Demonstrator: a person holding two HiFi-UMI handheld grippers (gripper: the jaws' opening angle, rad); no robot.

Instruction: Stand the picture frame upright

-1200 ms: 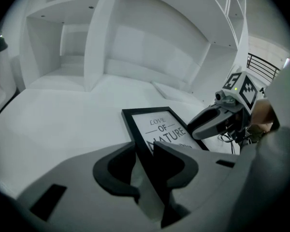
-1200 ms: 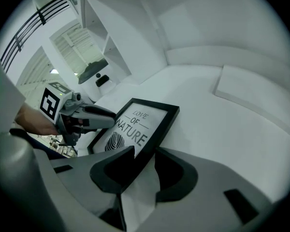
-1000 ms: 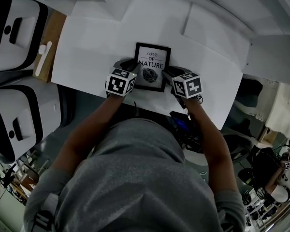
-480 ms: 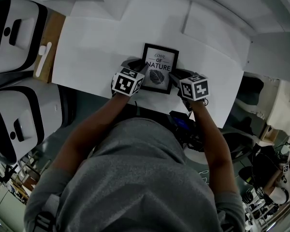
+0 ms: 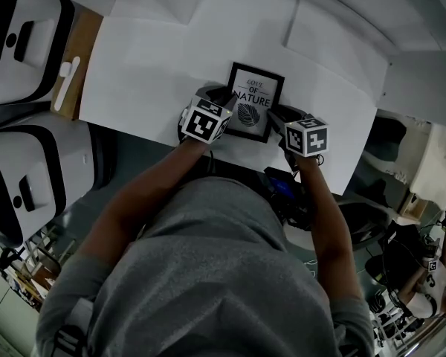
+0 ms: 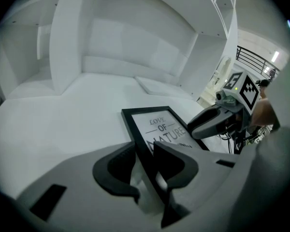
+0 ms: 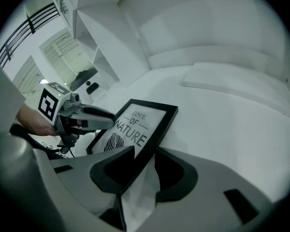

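I have the picture frame [image 5: 254, 101] clamped by its side rails at the centre of the head view, leaning back over the white table [image 5: 149, 73]. The left gripper [image 5: 223, 99] is on its left edge and the right gripper [image 5: 277, 114] on its right. Both holds bite only thin rails, so it could pivot or slip. No view shows a back stand, so releasing now might drop it flat.

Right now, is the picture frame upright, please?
No, tilted: the picture frame leans back, its sides held by left gripper and right gripper.
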